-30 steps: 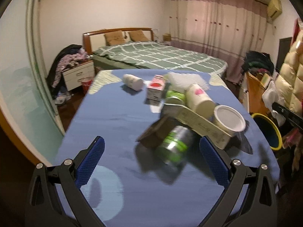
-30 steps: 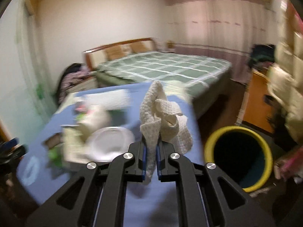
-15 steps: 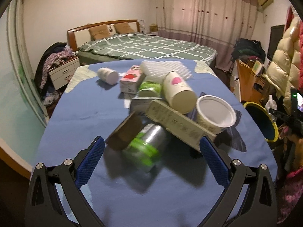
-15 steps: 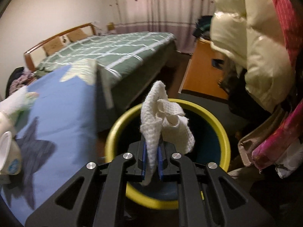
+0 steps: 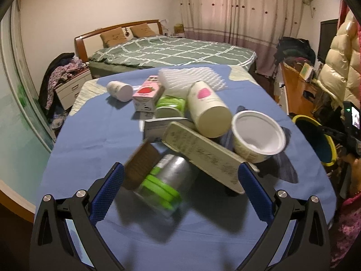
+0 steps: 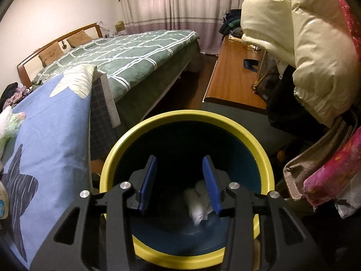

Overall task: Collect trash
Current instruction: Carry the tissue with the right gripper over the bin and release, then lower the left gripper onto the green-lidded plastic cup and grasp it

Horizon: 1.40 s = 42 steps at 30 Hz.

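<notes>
A heap of trash lies on the blue-covered table [image 5: 85, 140]: a clear bottle with a green band [image 5: 164, 185], a long flat box [image 5: 200, 153], a white tub [image 5: 257, 135], a cream cup [image 5: 209, 110], a strawberry carton [image 5: 147, 94] and a small white bottle [image 5: 119, 89]. My left gripper [image 5: 180, 180] is open, its pads either side of the green-banded bottle without touching it. My right gripper [image 6: 179, 178] hangs over the yellow-rimmed bin [image 6: 246, 135], its jaws opening with nothing between them. The white crumpled cloth [image 6: 198, 203] lies inside the bin.
A bed with a green checked cover [image 5: 171, 52] stands behind the table. A wooden desk [image 6: 232, 83], a cream puffer jacket [image 6: 293, 40] and pink fabric [image 6: 334, 169] crowd the bin's right side. The bin [image 5: 315, 140] shows at the table's right edge.
My right gripper carried the white cloth from the table to above the bin, then opened; the cloth dropped in. My left gripper closed in on the trash pile, staying open.
</notes>
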### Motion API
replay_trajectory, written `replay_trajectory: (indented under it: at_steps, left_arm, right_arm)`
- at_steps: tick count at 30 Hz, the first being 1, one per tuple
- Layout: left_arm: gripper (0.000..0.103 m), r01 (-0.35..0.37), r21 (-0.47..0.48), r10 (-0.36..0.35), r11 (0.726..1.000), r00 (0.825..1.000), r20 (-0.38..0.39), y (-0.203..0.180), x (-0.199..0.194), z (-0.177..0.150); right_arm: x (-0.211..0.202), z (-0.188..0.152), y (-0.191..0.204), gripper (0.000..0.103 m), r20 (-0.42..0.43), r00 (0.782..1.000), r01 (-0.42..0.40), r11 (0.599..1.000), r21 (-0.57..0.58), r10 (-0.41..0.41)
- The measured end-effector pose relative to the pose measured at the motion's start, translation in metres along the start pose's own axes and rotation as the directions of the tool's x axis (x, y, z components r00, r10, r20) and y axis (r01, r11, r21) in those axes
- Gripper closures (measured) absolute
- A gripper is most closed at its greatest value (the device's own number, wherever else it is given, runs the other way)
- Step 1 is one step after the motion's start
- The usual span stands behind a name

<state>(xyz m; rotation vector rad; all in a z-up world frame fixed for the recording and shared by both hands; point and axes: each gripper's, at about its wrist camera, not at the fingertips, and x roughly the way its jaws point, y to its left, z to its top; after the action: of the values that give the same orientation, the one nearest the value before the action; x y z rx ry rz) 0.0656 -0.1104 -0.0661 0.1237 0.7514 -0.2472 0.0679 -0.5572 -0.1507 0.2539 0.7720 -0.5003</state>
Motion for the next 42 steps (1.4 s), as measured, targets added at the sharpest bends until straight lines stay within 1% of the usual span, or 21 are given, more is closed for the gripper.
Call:
replay_trajectory:
  at_steps: [6, 8, 10, 13, 19, 23, 25, 27, 29, 31, 35, 37, 40, 42]
  left_arm:
    - [0.006, -0.046, -0.021, 0.047, 0.999, 0.999, 0.009, 0.024, 0.002, 0.002]
    - [0.009, -0.058, -0.028, 0.058, 0.998, 0.998, 0.01, 0.032, 0.003, 0.003]
    - [0.012, -0.058, -0.038, 0.058, 0.998, 0.998, 0.003, 0.04, 0.006, 0.003]
    - [0.019, -0.06, -0.049, 0.06, 0.997, 0.998, -0.013, 0.048, 0.013, 0.003]
    - [0.021, -0.05, -0.062, 0.047, 0.997, 0.998, -0.043, 0.056, 0.016, -0.004]
    - [0.021, -0.005, -0.077, 0.0, 0.997, 0.998, -0.066, 0.054, 0.014, -0.014]
    - [0.021, 0.036, -0.057, -0.04, 0.998, 0.996, -0.076, 0.046, 0.012, -0.019]
    - [0.021, 0.063, -0.028, -0.065, 0.998, 0.994, -0.089, 0.036, 0.013, -0.025]
    - [0.021, 0.075, -0.018, -0.076, 0.997, 0.991, -0.108, 0.032, 0.021, -0.028]
    - [0.021, 0.087, -0.032, -0.09, 0.996, 0.988, -0.126, 0.032, 0.032, -0.029]
    - [0.021, 0.091, -0.038, -0.095, 0.995, 0.986, -0.135, 0.034, 0.047, -0.028]
    - [0.021, 0.115, -0.03, -0.118, 0.993, 0.983, -0.139, 0.032, 0.052, -0.027]
    - [0.021, 0.164, -0.036, -0.167, 0.986, 0.974, -0.151, 0.028, 0.058, -0.027]
    - [0.021, 0.184, -0.015, -0.185, 0.983, 0.971, -0.149, 0.022, 0.056, -0.027]
  right_arm:
    - [0.001, 0.0, 0.007, 0.062, 0.002, 1.0, -0.009, 1.0, -0.004, 0.009]
    - [0.001, 0.0, 0.011, 0.062, 0.0, 1.0, -0.01, 1.0, -0.012, 0.01]
    - [0.0, -0.001, 0.016, 0.062, 0.002, 1.0, -0.016, 1.0, -0.018, 0.016]
    - [-0.002, 0.0, 0.021, 0.062, 0.006, 1.0, -0.02, 1.0, -0.023, 0.02]
    - [-0.004, 0.0, 0.03, 0.062, 0.006, 1.0, -0.028, 0.999, -0.03, 0.028]
    - [-0.003, 0.0, 0.035, 0.062, 0.005, 0.999, -0.037, 0.999, -0.034, 0.037]
    - [-0.003, 0.001, 0.036, 0.062, 0.005, 0.999, -0.042, 0.999, -0.034, 0.042]
    - [-0.002, 0.001, 0.035, 0.062, 0.006, 0.999, -0.044, 0.998, -0.034, 0.045]
    - [-0.002, 0.001, 0.035, 0.062, 0.005, 0.999, -0.046, 0.998, -0.033, 0.047]
    - [-0.003, 0.001, 0.035, 0.062, 0.006, 0.999, -0.046, 0.998, -0.033, 0.046]
    - [-0.003, 0.001, 0.034, 0.062, 0.01, 0.999, -0.046, 0.999, -0.026, 0.046]
    - [-0.003, 0.002, 0.033, 0.062, 0.01, 0.999, -0.047, 0.999, -0.021, 0.048]
    - [-0.003, 0.003, 0.034, 0.062, 0.011, 0.999, -0.053, 0.998, -0.017, 0.053]
    - [-0.003, 0.003, 0.034, 0.062, 0.01, 0.998, -0.056, 0.998, -0.021, 0.056]
